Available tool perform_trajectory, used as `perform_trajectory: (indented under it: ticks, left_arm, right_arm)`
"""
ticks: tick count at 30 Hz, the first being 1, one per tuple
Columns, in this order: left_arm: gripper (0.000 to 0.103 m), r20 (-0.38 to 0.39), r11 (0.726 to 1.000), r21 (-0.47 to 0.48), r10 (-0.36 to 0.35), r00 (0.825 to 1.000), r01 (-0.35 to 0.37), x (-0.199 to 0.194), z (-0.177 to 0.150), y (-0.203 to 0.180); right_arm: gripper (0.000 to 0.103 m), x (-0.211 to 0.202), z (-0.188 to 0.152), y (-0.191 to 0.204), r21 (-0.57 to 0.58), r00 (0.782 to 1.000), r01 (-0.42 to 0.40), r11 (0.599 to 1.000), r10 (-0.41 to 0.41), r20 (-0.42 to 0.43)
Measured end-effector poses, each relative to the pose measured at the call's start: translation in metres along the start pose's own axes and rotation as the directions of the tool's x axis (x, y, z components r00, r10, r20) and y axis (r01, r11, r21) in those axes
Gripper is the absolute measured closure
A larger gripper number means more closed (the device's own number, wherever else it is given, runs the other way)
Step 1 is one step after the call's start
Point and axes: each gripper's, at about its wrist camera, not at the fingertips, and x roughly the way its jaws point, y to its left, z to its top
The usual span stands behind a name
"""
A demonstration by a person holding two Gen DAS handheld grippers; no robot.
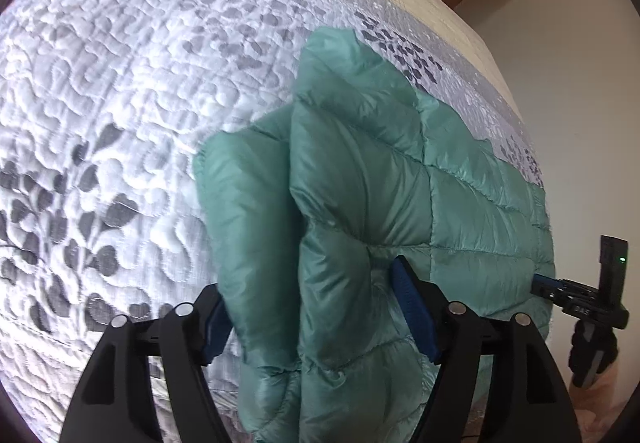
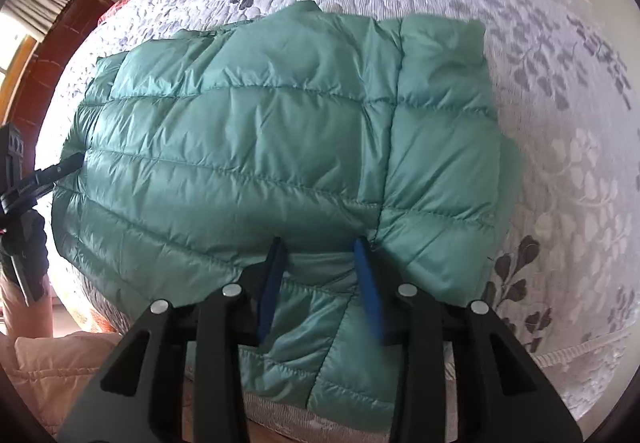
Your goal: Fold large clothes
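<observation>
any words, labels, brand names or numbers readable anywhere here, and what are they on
No text can be read for certain.
Right gripper: a faint light marking on its black body, seen at the edge of the left wrist view, too small and blurred to read.
Puffy teal quilted jacket: no label, brand or print showing.
White quilted bedspread with grey leaf pattern: pattern only, no lettering.
Left gripper: no marking visible on its black frame or blue pads.

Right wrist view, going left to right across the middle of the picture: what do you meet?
Black left gripper poking in at the left edge → teal quilted puffer jacket spread flat → its folded-over section on the right side → white quilted bedspread with grey leaf print.
</observation>
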Motion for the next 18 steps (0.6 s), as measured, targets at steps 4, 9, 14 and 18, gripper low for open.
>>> perform_trajectory:
  ticks: [4, 9, 14, 18]
  left_arm:
    - [0.029, -0.019, 0.996, -0.047, -0.08, 0.997, 0.079, 0.013, -0.003, 0.007]
    - [0.056, -0.019, 0.984, -0.098, -0.152, 0.988, 0.15, 0.017, -0.007, 0.013]
    - [0.062, -0.011, 0.99, -0.084, -0.119, 0.993, 0.118, 0.019, -0.01, 0.007]
    - [0.062, -0.017, 0.992, -0.085, -0.095, 0.995, 0.093, 0.019, -0.011, 0.002]
  right_arm:
    - [0.068, 0.014, 0.002, -0.004, 0.012, 1.0, -0.016, 1.0, 0.017, -0.016]
    - [0.068, 0.032, 0.005, -0.011, 0.037, 0.998, -0.059, 0.998, 0.06, -0.035]
    - [0.069, 0.041, 0.007, -0.015, 0.043, 0.996, -0.079, 0.996, 0.08, -0.032]
    - [0.069, 0.025, 0.002, -0.024, 0.062, 0.994, -0.108, 0.992, 0.108, -0.005]
